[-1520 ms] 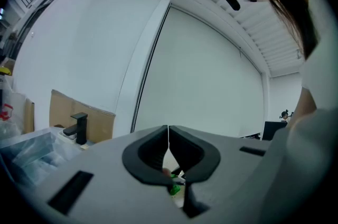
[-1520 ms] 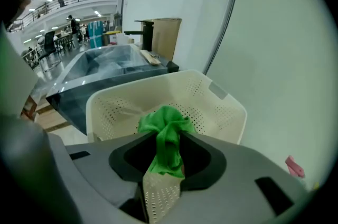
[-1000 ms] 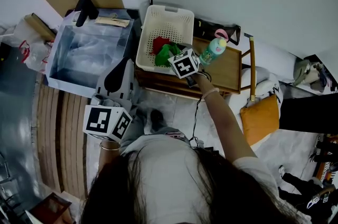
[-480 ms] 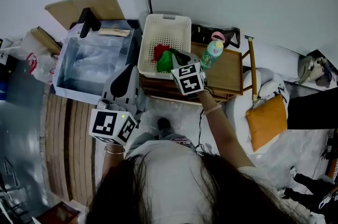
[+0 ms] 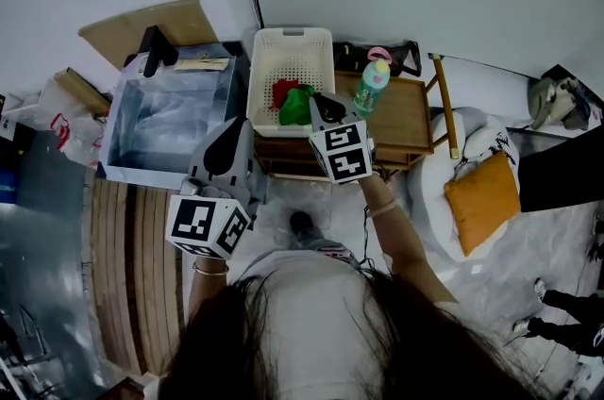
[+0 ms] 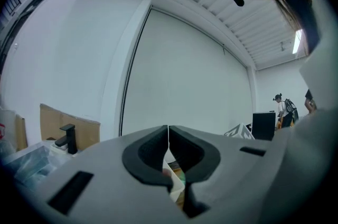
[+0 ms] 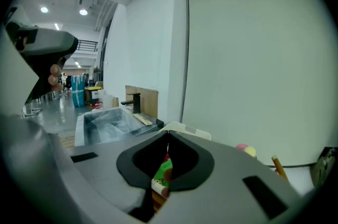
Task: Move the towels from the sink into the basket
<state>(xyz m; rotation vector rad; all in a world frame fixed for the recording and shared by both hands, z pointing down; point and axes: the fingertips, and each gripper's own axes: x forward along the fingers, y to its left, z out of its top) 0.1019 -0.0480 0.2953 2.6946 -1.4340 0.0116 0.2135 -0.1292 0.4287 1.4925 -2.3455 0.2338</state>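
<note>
Head view, left to right: sink [image 5: 165, 120]; left gripper [image 5: 233, 129], jaws closed on nothing; basket [image 5: 289, 38] on the wooden counter [image 5: 404, 117], holding a red towel [image 5: 283, 90] and a green towel [image 5: 300, 104]; right gripper [image 5: 326, 103] above the basket's near rim. The right jaws have just been closing and now meet with nothing between them.

The inside of the sink [image 5: 111, 136] is too washed out by glare to tell what lies in it, and in the right gripper view the basket [image 7: 193, 132] and the green towel [image 7: 163, 171] show only as slivers past the pressed-together jaws of the right gripper [image 7: 168, 136].
</note>
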